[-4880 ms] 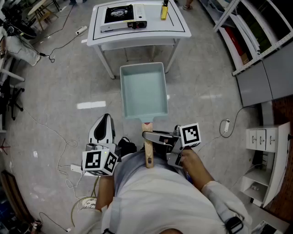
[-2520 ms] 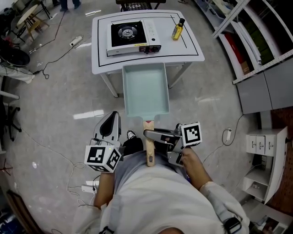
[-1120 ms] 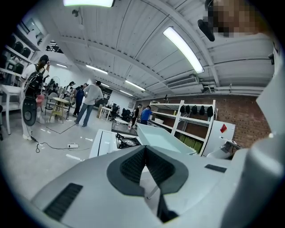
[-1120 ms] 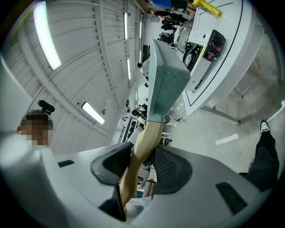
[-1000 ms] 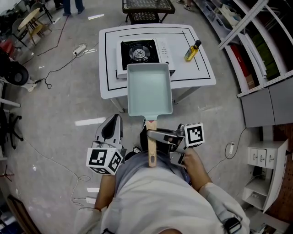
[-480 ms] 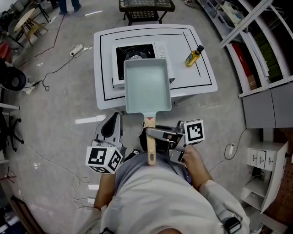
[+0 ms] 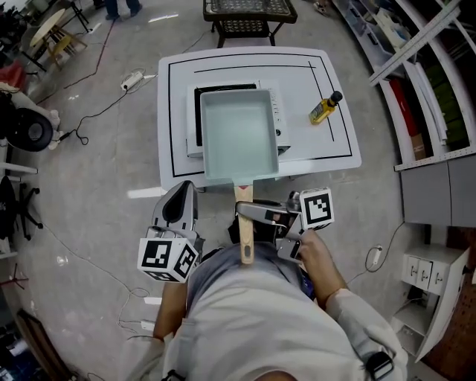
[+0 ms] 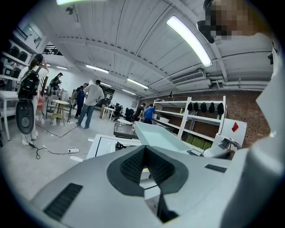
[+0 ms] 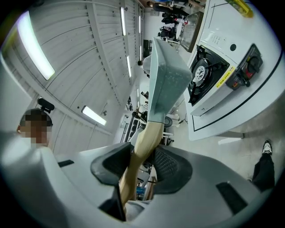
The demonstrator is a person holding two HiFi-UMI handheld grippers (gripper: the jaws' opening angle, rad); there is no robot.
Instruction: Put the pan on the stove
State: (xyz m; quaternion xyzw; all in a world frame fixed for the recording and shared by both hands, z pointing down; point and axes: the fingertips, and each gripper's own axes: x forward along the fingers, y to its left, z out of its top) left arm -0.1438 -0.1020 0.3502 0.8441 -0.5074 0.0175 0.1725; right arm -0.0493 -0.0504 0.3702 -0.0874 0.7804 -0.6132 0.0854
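A pale teal rectangular pan [image 7: 238, 134] with a wooden handle [image 7: 244, 231] hangs in the air over the portable gas stove [image 7: 277, 119] on the white table [image 7: 331, 149] and hides its burner. My right gripper [image 7: 248, 212] is shut on the handle, close to my body. In the right gripper view the handle [image 9: 143, 142] runs between the pads [image 9: 169, 167], with the pan [image 9: 164, 75] edge-on and the stove [image 9: 213, 75] beyond it. My left gripper [image 7: 178, 195] is shut on nothing, left of the handle and short of the table. In the left gripper view its pads [image 8: 133, 164] meet.
A yellow oil bottle [image 7: 325, 109] stands on the table, right of the stove. A metal cart [image 7: 249, 11] is behind the table. Cables and a power strip [image 7: 132, 77] lie on the floor at left. Shelving [image 7: 416, 67] lines the right side. People [image 8: 91, 102] stand far off.
The table and stove have come closer as I walk up to them. The pan, still held by its handle, has passed from before the table's front edge to over the stove.
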